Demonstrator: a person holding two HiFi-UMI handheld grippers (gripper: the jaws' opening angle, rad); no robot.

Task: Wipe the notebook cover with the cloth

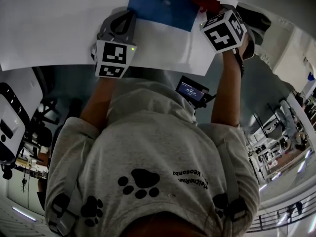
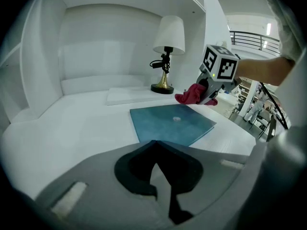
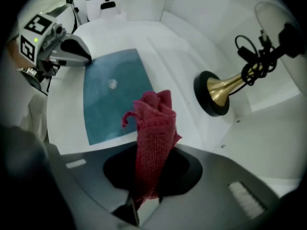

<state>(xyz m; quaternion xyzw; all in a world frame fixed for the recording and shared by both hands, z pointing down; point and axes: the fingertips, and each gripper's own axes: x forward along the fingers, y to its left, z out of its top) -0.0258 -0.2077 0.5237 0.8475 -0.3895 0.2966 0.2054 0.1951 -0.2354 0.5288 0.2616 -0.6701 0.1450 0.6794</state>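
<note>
A blue notebook (image 1: 163,6) lies flat on the white table (image 1: 59,28), with a small pale spot (image 2: 176,119) on its cover (image 2: 170,123). My right gripper (image 3: 144,202) is shut on a red cloth (image 3: 153,133), which sticks out ahead of the jaws. In the left gripper view the red cloth (image 2: 194,95) hangs just past the notebook's far right corner. My left gripper (image 3: 86,57) is shut and holds nothing. Its tip sits at the notebook's left edge (image 1: 131,16); contact cannot be told.
A lamp with a white shade (image 2: 169,35) and brass base (image 3: 218,92) stands at the back right, close to the right gripper. A flat white slab (image 2: 127,96) lies behind the notebook. White alcove walls (image 2: 105,37) close in the back and sides.
</note>
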